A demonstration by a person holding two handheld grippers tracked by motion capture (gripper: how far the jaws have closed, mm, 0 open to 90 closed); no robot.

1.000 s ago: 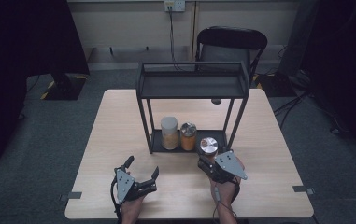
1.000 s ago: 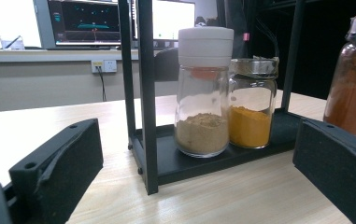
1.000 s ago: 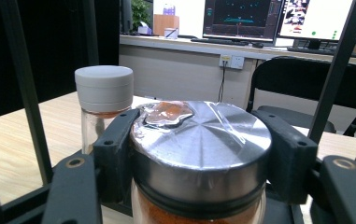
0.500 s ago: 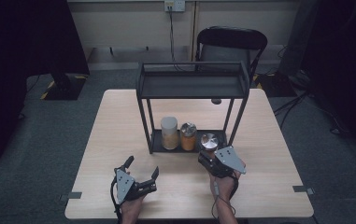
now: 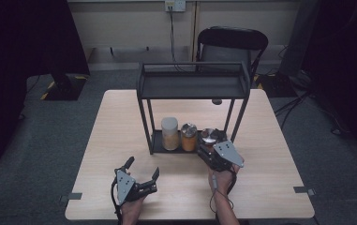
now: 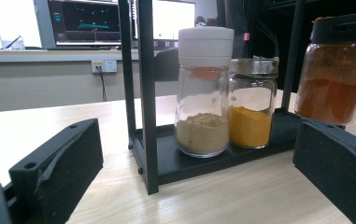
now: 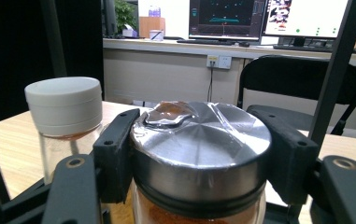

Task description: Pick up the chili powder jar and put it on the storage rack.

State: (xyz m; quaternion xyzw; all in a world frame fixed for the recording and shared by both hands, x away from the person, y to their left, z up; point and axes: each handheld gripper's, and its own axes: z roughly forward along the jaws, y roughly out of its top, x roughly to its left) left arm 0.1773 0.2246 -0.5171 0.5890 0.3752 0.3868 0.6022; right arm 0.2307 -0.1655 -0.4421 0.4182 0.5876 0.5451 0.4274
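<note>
Lab or office test room: long pale counter point(image 7: 222, 46) against wall carrying lit computer monitors point(image 7: 224, 18) with dark graph screens, white wall socket point(image 5: 174, 5), black folding chair point(image 5: 232, 42), grey carpet floor point(image 5: 63, 136), light wooden table point(image 5: 120, 122).

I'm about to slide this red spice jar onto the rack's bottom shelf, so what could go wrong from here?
1. The right tool grips the red spice jar only around its steel lid; the jar could tip or slip.
2. The yellow spice jar stands close beside it; a sideways push could knock it.
3. The rack's post is near and could catch the tool.
</note>
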